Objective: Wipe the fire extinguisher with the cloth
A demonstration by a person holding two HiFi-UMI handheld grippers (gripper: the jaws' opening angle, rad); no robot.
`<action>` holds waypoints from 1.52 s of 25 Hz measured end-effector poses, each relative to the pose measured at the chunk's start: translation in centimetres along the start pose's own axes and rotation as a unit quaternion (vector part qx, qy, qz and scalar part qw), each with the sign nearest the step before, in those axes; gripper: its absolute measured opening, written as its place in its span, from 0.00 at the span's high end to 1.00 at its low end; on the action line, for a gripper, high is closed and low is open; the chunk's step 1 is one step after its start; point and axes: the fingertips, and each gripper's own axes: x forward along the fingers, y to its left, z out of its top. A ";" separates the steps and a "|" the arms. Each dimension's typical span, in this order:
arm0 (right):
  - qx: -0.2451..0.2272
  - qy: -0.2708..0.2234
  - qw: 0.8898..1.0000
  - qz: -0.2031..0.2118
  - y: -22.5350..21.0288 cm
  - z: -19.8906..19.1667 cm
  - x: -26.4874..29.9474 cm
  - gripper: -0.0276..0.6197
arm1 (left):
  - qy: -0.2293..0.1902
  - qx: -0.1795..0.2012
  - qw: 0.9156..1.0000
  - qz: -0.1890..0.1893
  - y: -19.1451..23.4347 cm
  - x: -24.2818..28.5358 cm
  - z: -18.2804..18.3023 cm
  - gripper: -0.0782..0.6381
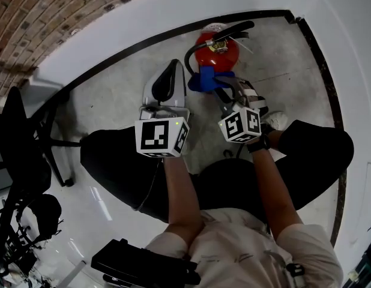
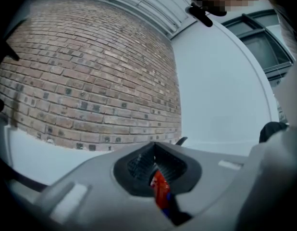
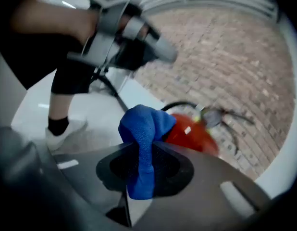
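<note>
The red fire extinguisher (image 1: pixel 215 50) stands on the grey floor close to the white wall, with its black handle and hose on top. My right gripper (image 1: pixel 220 84) is shut on the blue cloth (image 1: pixel 205 80), and holds it against the near side of the extinguisher. In the right gripper view the cloth (image 3: pixel 144 129) bunches up out of the shut right gripper (image 3: pixel 141 153), with the extinguisher (image 3: pixel 192 134) just behind it. My left gripper (image 1: pixel 171 68) hovers left of the extinguisher, apart from it, jaws together and holding nothing. In the left gripper view a sliver of the extinguisher (image 2: pixel 160 189) shows past the left gripper (image 2: pixel 154 150).
A black chair (image 1: pixel 20 143) stands at the left. A brick wall (image 1: pixel 29 17) and a white wall with a black skirting strip (image 1: pixel 320 65) bound the corner. The person's dark-clad legs and a white shoe (image 1: pixel 275 120) lie near the extinguisher. A black bag (image 1: pixel 137 266) sits at the bottom.
</note>
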 end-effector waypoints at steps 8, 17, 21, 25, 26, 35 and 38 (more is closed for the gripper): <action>-0.019 0.165 0.979 0.119 11.9 -15.0 8.7 0.86 | 0.019 0.013 1.000 -0.002 0.0 0.2 -0.9 0.89; 0.106 0.312 0.933 0.143 16.3 -25.7 11.7 0.85 | 0.046 0.020 0.999 -0.007 0.0 0.0 -2.5 0.89; 0.147 0.314 0.922 0.175 16.2 -25.6 11.7 0.85 | 0.043 0.020 0.999 -0.005 0.3 0.2 -2.5 0.89; 0.352 0.308 0.874 0.133 13.3 -24.6 8.4 0.85 | 0.032 0.012 0.999 -0.005 0.2 0.3 -1.7 0.89; 0.417 0.283 0.856 0.115 12.1 -23.3 7.3 0.85 | 0.029 0.010 1.000 -0.007 0.1 0.3 -1.4 0.89; 0.609 -0.119 0.784 0.022 -5.5 0.3 -6.0 0.85 | -0.017 -0.004 1.000 -0.006 -0.8 0.5 1.4 0.89; 0.620 -0.170 0.766 0.005 -9.8 3.2 -5.6 0.86 | -0.022 -0.003 1.000 -0.009 -1.3 0.3 1.5 0.89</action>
